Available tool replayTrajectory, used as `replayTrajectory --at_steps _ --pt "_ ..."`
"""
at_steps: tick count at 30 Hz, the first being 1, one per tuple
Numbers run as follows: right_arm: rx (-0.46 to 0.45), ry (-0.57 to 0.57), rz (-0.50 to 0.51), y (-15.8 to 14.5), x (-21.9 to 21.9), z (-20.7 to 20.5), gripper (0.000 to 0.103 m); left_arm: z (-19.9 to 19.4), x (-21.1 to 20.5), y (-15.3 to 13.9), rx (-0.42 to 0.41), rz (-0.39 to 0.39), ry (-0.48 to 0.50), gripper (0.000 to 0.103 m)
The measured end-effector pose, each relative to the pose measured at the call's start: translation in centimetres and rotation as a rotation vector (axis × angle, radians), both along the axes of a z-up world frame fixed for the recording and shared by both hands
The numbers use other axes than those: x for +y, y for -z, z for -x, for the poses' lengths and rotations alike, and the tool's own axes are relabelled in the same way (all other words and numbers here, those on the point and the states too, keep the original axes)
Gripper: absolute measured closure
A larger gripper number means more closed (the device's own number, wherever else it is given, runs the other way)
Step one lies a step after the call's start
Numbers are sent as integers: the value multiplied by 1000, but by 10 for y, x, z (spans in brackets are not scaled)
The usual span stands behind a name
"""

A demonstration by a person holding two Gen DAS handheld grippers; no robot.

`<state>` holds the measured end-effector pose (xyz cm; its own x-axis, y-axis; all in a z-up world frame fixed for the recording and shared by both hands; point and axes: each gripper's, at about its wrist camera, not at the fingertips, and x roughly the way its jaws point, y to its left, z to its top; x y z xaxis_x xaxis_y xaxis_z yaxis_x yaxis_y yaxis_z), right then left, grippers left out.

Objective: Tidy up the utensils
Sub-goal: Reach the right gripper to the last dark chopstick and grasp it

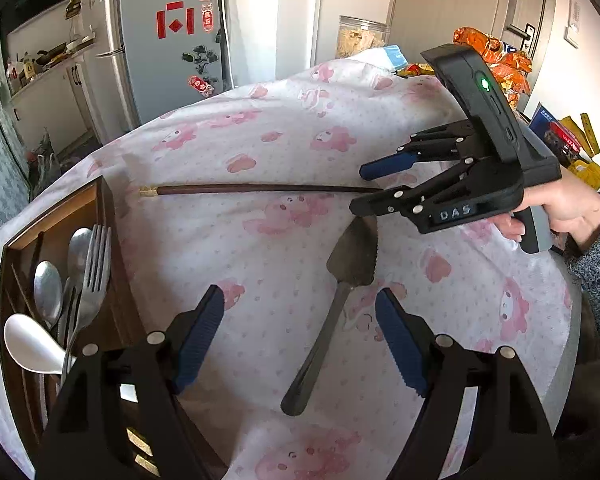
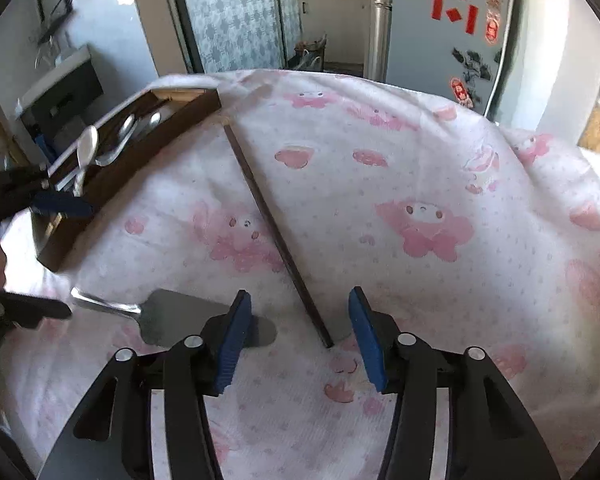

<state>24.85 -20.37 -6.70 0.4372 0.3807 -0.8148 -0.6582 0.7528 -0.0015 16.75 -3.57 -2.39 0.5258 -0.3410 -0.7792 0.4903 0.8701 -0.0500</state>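
Open tablecloth [image 2: 440,152] beyond chopstick [image 2: 268,216], wooden tray [image 2: 140,160] walling the left, cake server [image 1: 340,292] between.

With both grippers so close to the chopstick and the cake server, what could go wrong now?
1. The right gripper straddles only the very end of the thin chopstick. Gripped there, it may pivot or slip out.
2. The tablecloth is soft and wrinkled, so the fingers could pinch fabric together with the chopstick.
3. The cake server lies between the open fingers of the left gripper, and its blade reaches almost under the right gripper. The two grippers might collide.
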Motion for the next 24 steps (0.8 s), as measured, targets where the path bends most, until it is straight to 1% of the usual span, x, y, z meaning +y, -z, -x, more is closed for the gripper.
replayTrajectory --at_steps 1,3,8,10,13,17,19,22,24 --pt "-1 -11 2 0 0 1 81 -1 -1 0 1 0 1 22" --pt "-9 -23 19 -1 -1 1 94 -3 -1 2 4 -2 1 22" --pt "-40 -36 25 0 -1 9 97 -5 -2 2 5 7 -8 22" --pt "-37 -38 24 0 0 12 99 -7 2 1 6 25 -28 22" --pt "-36 -47 19 -3 3 21 99 -12 8 -1 11 49 -60 22" --pt "-29 -47 -35 -14 2 35 99 -21 11 -4 20 74 -125 19" --pt "-36 -52 -67 -21 2 50 99 -28 8 -2 45 102 -145 19" --pt "-57 -55 -95 -27 5 73 99 -40 0 5 74 113 -172 19" --pt "-69 -59 -120 -30 6 90 99 -48 -2 12 118 133 -197 19"
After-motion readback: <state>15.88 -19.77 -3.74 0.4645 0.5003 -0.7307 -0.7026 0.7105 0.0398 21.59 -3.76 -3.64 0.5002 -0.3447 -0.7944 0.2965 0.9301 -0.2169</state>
